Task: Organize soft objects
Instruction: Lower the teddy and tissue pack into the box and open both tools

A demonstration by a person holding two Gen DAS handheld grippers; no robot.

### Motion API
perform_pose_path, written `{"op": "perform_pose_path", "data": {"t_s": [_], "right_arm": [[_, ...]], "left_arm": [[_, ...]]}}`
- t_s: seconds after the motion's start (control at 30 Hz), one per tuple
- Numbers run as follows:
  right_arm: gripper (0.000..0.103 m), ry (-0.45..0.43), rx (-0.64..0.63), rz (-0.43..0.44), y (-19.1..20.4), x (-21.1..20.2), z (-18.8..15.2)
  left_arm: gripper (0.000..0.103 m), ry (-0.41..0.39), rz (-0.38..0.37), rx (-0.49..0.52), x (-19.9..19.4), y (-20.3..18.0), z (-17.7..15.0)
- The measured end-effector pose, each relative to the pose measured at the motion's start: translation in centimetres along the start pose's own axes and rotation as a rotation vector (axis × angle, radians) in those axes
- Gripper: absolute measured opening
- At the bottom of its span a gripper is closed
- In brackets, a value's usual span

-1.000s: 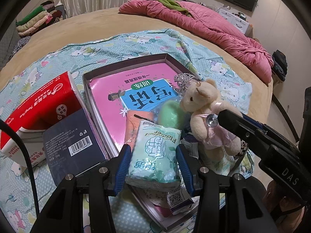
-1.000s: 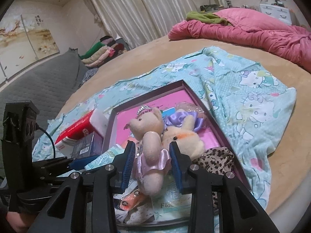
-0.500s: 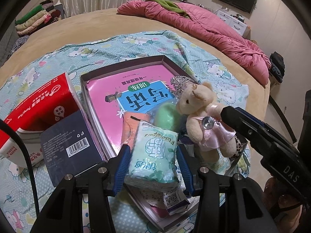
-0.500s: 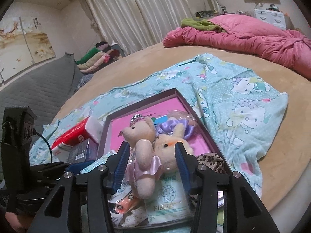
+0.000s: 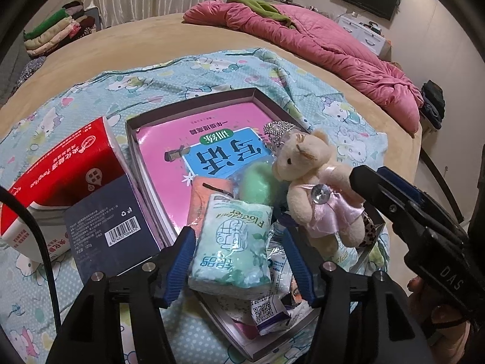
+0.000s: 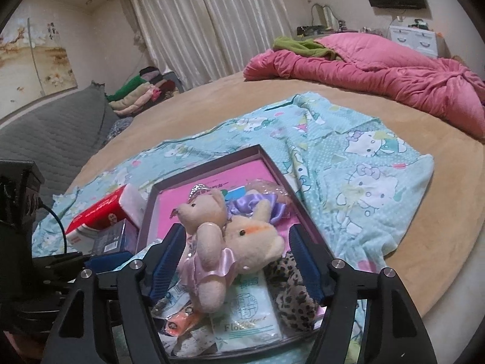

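The left gripper [image 5: 239, 261] is opening around a squashy tissue pack [image 5: 232, 248] (light, slippery film). The right gripper [image 6: 236, 261], opening too, straddles the teddy [image 6: 209, 242]; its soft middle suits pinching.

Two plush toys [image 6: 209, 236] [image 6: 257, 236], two tissue packs [image 5: 233, 245] [image 6: 248, 312]

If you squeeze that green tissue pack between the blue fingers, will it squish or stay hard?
Probably squish: the pale green plastic-wrapped tissue pack looks puffy with crinkled wrap. It seems light for its size. The shiny film may slip, and the left gripper has its jaws opening around it.
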State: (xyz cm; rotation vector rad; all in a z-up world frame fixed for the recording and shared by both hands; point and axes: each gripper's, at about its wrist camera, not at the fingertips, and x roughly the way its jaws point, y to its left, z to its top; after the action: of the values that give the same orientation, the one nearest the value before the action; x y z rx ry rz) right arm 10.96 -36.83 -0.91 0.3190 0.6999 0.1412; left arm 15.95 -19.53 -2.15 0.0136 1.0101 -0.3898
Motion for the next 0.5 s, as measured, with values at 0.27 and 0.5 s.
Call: {"op": "perform_pose_path", "data": {"t_s": [0.27,0.5], "right_arm": [[0.078,-0.05,0.004,-0.053,0.4,-1.6,0.4],[0.08,-0.09,-0.005,-0.071,1.4,-3.1,0.8]], "left_arm": [[0.067,-0.022,-0.004,-0.003,-0.9,0.1,0.1],[0.078,-0.053,-0.005,-0.024,-2.5,0.8,-0.1]]}}
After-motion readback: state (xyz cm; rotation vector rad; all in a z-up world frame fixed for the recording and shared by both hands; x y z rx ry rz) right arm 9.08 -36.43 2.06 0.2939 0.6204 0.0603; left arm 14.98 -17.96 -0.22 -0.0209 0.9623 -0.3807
